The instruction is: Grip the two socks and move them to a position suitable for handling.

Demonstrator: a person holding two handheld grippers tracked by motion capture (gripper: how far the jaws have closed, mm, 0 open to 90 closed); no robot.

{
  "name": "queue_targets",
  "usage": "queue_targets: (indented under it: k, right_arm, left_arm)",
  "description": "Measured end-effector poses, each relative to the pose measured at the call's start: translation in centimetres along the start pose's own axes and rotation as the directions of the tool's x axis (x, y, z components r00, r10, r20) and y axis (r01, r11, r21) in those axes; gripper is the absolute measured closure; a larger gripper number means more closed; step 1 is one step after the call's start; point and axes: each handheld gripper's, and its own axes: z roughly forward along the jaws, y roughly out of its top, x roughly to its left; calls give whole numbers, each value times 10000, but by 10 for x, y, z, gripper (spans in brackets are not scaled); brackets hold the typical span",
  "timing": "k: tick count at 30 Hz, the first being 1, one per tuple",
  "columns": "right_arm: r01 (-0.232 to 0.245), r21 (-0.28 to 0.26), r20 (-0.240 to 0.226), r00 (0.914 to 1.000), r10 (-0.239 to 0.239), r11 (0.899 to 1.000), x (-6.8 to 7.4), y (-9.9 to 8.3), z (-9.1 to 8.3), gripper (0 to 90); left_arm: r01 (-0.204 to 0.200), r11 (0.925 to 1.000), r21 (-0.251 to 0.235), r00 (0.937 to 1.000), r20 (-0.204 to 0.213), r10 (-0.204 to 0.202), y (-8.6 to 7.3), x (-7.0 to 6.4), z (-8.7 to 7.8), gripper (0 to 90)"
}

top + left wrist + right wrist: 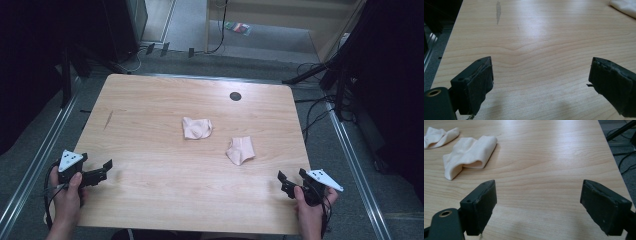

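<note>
Grippers parked at near corners, left gripper [102, 170] and right gripper [291, 181] both gaping wide, empty (likely poised), well apart from two crumpled cream socks [196, 128] [240, 150] mid-table

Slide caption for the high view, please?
Two open grippers, left gripper and right gripper, rest at the near edge of a wooden table; two crumpled pale socks lie mid-table.

Table [165, 180]: smooth pale wood, slight sheen. Two socks [196, 128] [240, 150]: soft matt cloth.
</note>
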Motion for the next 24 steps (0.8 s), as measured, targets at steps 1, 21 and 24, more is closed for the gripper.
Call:
queue_targets:
  k: [1, 21, 24]
  right_arm:
    - [12, 2, -2, 10000, -12, 10000, 0, 0, 0, 138]
    - [160, -636, -601, 9980, -198, 9978, 32, 20, -6, 142]
    - [335, -620, -884, 9953, -390, 9975, 48, 29, -3, 143]
  left_arm:
    - [-17, 10000, 7, 10000, -3, 17, 0, 0, 0, 65]
    - [153, 9999, -24, 9998, 83, -153, 0, 1, 0, 64]
    - [153, 9999, -43, 9999, 63, -153, 0, 1, 0, 65]
